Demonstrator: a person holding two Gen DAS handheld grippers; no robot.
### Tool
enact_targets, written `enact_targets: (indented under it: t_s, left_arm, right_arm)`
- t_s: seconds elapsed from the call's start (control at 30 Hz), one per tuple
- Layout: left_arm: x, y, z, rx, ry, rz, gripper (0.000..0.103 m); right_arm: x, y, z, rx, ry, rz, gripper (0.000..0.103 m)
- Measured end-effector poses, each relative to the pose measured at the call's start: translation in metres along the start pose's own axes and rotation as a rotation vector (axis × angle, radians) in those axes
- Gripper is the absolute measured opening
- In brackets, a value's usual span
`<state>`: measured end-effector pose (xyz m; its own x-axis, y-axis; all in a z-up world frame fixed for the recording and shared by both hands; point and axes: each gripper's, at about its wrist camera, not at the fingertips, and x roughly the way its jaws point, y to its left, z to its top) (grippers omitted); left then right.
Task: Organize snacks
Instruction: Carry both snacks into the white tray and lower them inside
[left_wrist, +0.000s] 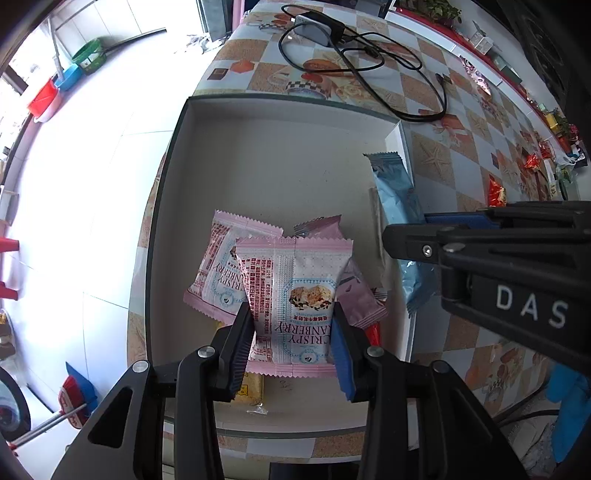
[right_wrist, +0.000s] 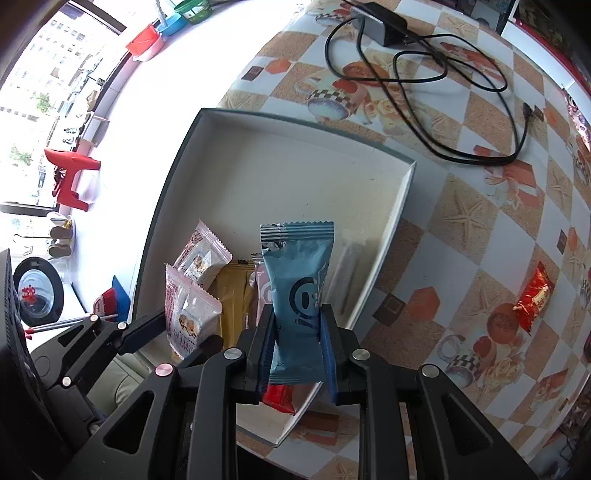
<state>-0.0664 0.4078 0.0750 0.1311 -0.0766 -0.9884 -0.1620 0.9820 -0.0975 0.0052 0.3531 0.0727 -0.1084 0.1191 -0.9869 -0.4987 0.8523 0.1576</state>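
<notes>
A shallow white box (left_wrist: 280, 147) (right_wrist: 295, 173) with a dark rim lies on the table. Over its near half my left gripper (left_wrist: 291, 332) is shut on a pink-and-white cranberry snack packet (left_wrist: 295, 295) (right_wrist: 188, 314). A second packet of the same kind (left_wrist: 214, 273) (right_wrist: 203, 258) rests in the box behind it. My right gripper (right_wrist: 297, 332) (left_wrist: 406, 243) is shut on a blue snack packet (right_wrist: 295, 280) (left_wrist: 397, 195), held above the box's right side. A mustard packet (right_wrist: 232, 299), a pinkish one (left_wrist: 354, 295) and a red one (right_wrist: 279, 397) lie underneath.
A black power adapter (left_wrist: 314, 27) (right_wrist: 380, 22) with looped cable lies on the patterned tablecloth beyond the box. A red snack packet (right_wrist: 533, 295) (left_wrist: 496, 192) sits on the table to the right. The table's left edge drops to a white floor with a red stool (right_wrist: 72, 173).
</notes>
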Motion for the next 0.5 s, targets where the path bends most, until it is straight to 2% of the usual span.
enact_targets:
  t_s: [0.4,0.5]
  left_arm:
    - [0.0088,0.0049,-0.0081,0.001,0.033,0.012,0.044]
    - [0.0093,0.0042,-0.0075,0.002,0.033,0.034,0.052]
  right_arm:
    - [0.0082,0.0037,0.0003,0.031,0.026,0.003,0.024]
    - [0.0088,0.0019,0.0001,0.040,0.034,0.005,0.025]
